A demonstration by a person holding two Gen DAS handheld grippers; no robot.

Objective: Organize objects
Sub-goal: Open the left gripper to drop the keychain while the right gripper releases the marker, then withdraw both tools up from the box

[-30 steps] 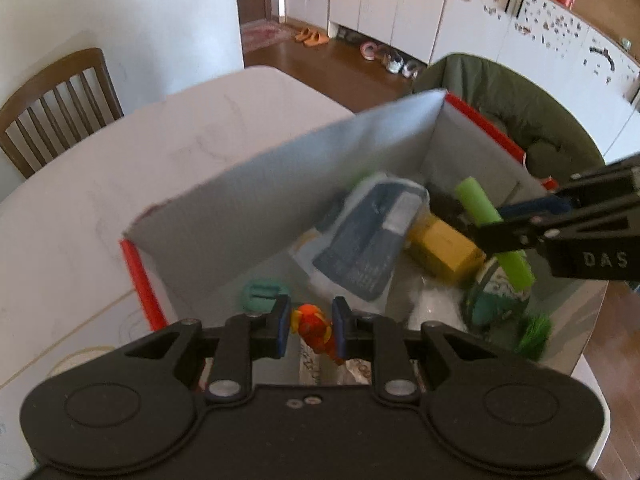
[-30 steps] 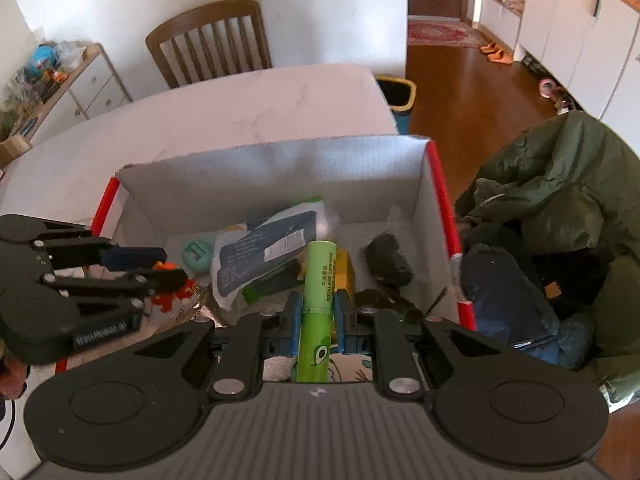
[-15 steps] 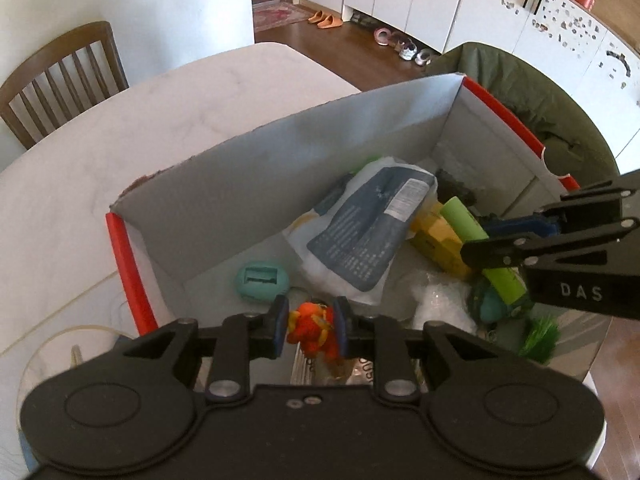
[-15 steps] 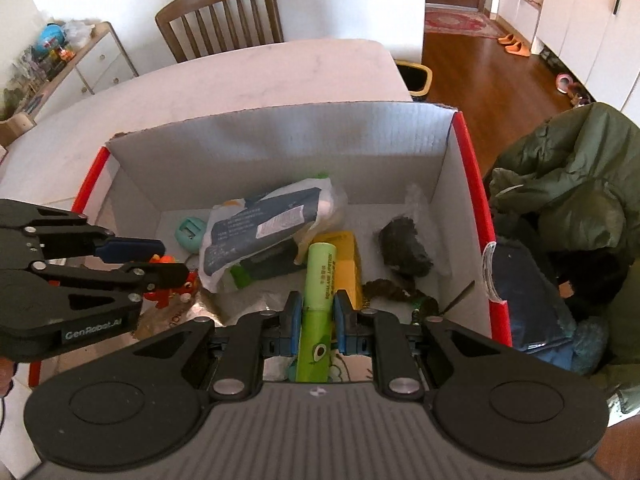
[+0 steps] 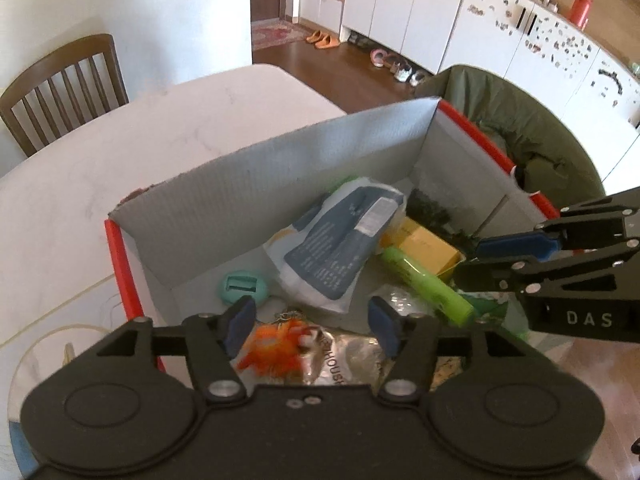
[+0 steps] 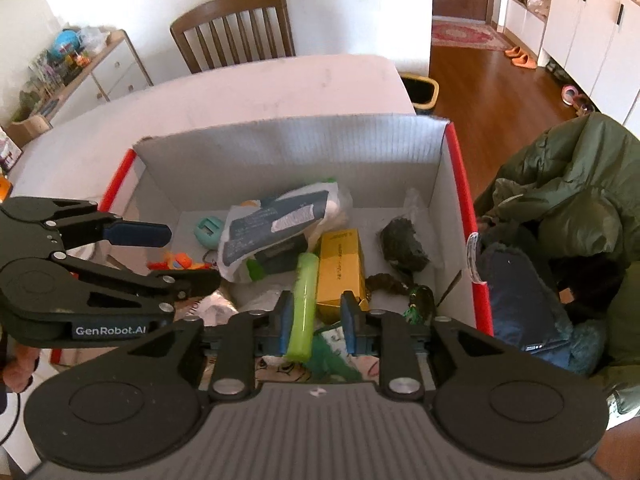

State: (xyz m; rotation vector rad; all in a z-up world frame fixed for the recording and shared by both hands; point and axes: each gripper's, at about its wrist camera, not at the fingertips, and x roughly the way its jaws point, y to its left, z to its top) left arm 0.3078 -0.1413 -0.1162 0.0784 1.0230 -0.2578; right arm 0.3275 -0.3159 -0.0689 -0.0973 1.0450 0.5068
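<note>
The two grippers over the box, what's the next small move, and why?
Probably lift both straight up out of the box. The left gripper and right gripper are open, and the orange toy and green tube lie loose inside between their jaws, so both drops look finished.

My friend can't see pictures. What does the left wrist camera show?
The open left gripper hovers over an orange toy lying in a red-edged cardboard box. A green tube, yellow carton and blue-grey pouch also lie inside.
</note>
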